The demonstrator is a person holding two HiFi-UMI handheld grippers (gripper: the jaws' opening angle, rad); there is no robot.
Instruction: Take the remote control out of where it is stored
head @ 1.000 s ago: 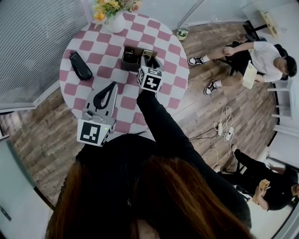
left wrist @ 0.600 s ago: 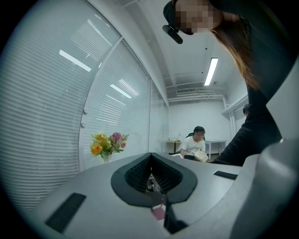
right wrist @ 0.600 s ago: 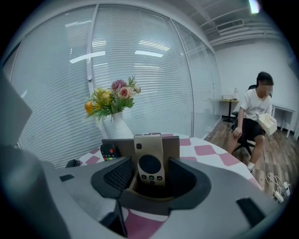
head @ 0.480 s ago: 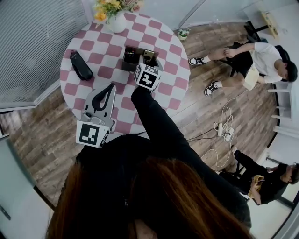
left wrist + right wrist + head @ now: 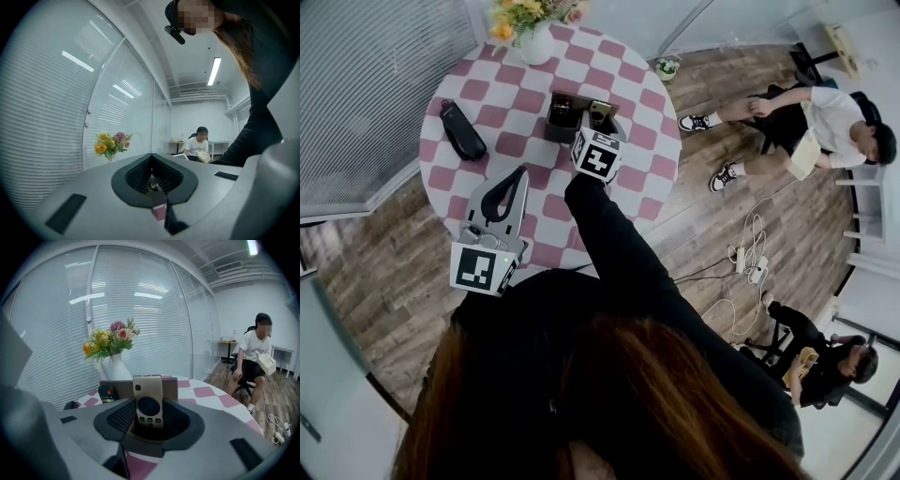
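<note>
Left tongs (image 5: pixel 514 174): clenched tip to tip on nothing; level above the round pink-and-white checked tabletop (image 5: pixel 487 94), well apart from the brown open-topped storage box (image 5: pixel 563 120), on its near left side.
Right tongs (image 5: pixel 602 120): released, the jaws having just been closing; tilted down at the box's right end, with the gold slim remote control (image 5: pixel 148 401) between the jaws and not visibly pressed.
Remote control: upright in the box's right end.
Black remote with coloured buttons (image 5: pixel 107 393): in the box's left part.
Black oblong pouch (image 5: pixel 461 131): flat on the tabletop, well left of the box.
White vase of flowers (image 5: pixel 534 42): beyond the box, at the tabletop's far edge.
Seated person (image 5: pixel 811 117): off the tabletop, far right of the box.
</note>
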